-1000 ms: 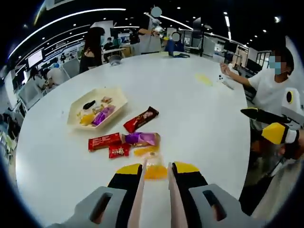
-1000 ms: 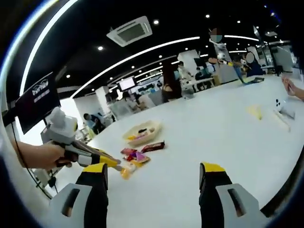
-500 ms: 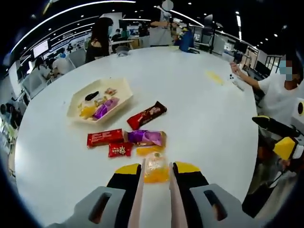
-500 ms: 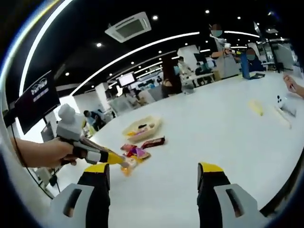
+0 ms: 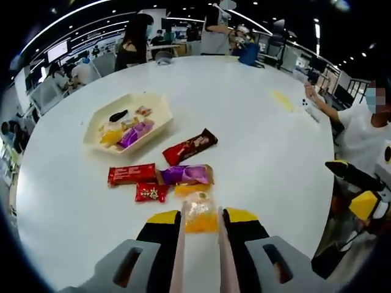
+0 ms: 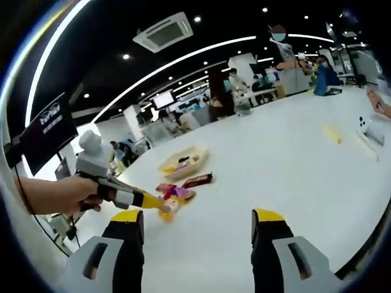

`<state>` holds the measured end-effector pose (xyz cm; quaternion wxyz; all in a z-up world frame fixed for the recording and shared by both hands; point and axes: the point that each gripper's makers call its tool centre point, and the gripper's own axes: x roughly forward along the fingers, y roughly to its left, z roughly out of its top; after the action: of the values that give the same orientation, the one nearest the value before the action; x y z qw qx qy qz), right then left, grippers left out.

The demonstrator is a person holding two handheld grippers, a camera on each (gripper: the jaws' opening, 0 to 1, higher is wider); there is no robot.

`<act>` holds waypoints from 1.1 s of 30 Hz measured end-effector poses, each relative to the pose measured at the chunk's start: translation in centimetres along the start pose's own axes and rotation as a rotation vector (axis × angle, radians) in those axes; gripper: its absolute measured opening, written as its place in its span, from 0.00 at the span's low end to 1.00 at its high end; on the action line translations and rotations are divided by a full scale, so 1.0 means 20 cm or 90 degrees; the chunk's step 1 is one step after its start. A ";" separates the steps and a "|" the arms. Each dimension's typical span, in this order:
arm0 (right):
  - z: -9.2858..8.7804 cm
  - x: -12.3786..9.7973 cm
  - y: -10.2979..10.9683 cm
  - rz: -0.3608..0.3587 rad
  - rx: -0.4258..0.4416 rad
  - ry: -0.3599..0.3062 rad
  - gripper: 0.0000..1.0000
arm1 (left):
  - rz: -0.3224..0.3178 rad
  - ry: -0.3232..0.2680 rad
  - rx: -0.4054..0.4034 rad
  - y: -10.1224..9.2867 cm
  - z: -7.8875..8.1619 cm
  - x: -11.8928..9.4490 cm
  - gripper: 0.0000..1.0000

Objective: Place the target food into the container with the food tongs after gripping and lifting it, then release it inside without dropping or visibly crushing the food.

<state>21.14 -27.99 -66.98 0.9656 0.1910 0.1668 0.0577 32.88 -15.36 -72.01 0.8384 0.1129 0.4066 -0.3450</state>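
Left gripper [image 5: 201, 215]: your yellow-tipped black jaws stand narrow, closed on the small translucent orange-yellow snack packet [image 5: 200, 215], which sits pinched between the pale tong blades just above the round white table [image 5: 256, 140]. In the right gripper view the same gripper [image 6: 164, 208] comes in from the left, held by your hand [image 6: 58, 194], with the packet [image 6: 168, 210] at its tip.

Right gripper [image 6: 197, 223]: your jaws stand wide apart, nothing between them, over bare tabletop [image 6: 293, 165].

Container: cream hexagonal plastic tray [image 5: 156, 105], far left on the table, well apart from the held packet. It holds a purple wrapper, a yellow-orange piece, a dark piece and a few smaller items.

Loose items between tray and left gripper:
- long dark-red bar wrapper [image 5: 190, 146], lying slantwise;
- flat red rectangular packet [image 5: 132, 174];
- small red square packet [image 5: 152, 192];
- purple wrapper with orange ends [image 5: 187, 175];
- yellow-orange packet [image 5: 190, 190], just beyond the held one.

Far side: a yellow flat item [image 5: 283, 99] lies on the table. A seated person in a white shirt [image 5: 361, 137] rests a hand at the table edge.
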 end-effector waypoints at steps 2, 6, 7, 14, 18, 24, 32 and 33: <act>0.00 0.00 0.00 0.002 0.001 0.001 0.70 | 0.001 0.001 0.002 0.00 0.00 0.01 0.26; -0.01 0.01 0.00 0.006 0.008 0.010 0.69 | 0.004 -0.004 -0.007 -0.01 0.01 0.01 0.24; -0.02 0.01 0.00 0.008 0.006 0.012 0.68 | 0.006 -0.006 -0.008 0.00 0.02 0.01 0.23; -0.04 0.01 0.00 0.012 0.010 0.023 0.66 | -0.007 0.005 -0.065 0.00 0.01 0.02 0.20; -0.04 0.01 0.00 0.013 0.013 0.026 0.64 | -0.007 0.005 -0.058 0.01 0.00 0.01 0.18; -0.04 0.01 -0.01 0.010 0.017 0.026 0.63 | -0.013 0.008 -0.045 0.00 -0.01 -0.02 0.16; -0.05 0.01 -0.01 0.007 0.025 0.029 0.63 | -0.026 0.007 -0.043 0.01 -0.01 -0.06 0.15; -0.06 0.01 -0.01 0.007 0.026 0.029 0.63 | -0.026 0.005 -0.041 0.02 -0.01 -0.06 0.15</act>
<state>21.02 -27.77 -68.11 0.9571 0.2100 0.1890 0.0638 32.51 -14.47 -71.18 0.8330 0.0787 0.4229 -0.3480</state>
